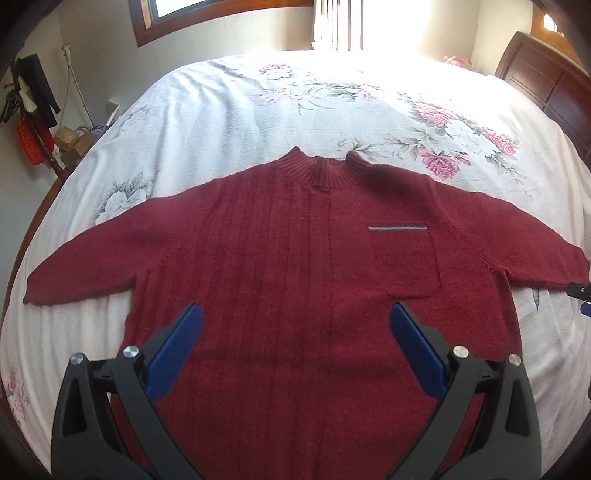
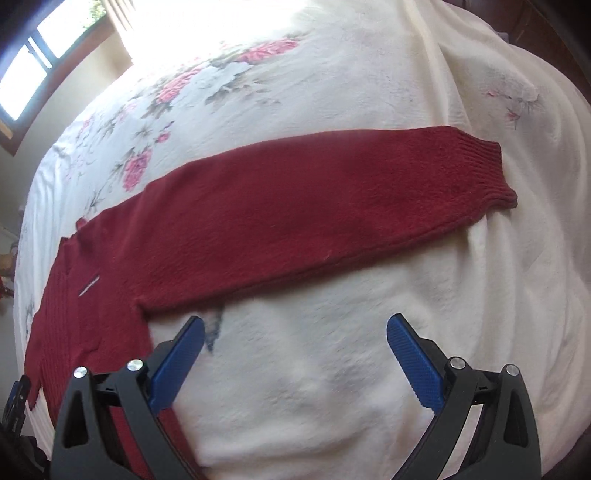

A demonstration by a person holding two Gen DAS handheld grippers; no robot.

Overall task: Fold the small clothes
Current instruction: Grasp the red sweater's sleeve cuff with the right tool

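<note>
A dark red knit sweater lies flat, front up, on the floral bedspread, collar away from me and both sleeves spread out. A grey-trimmed chest pocket sits on its right half. My left gripper hovers open over the lower body of the sweater, nothing between its blue pads. In the right wrist view the sweater's right sleeve stretches across the bed to its ribbed cuff. My right gripper is open over bare bedspread just below that sleeve, near the armpit.
A dark wooden headboard stands at the far right, a window behind the bed. Boxes and hanging clothes crowd the floor at the left. A bit of the other gripper shows at the right edge.
</note>
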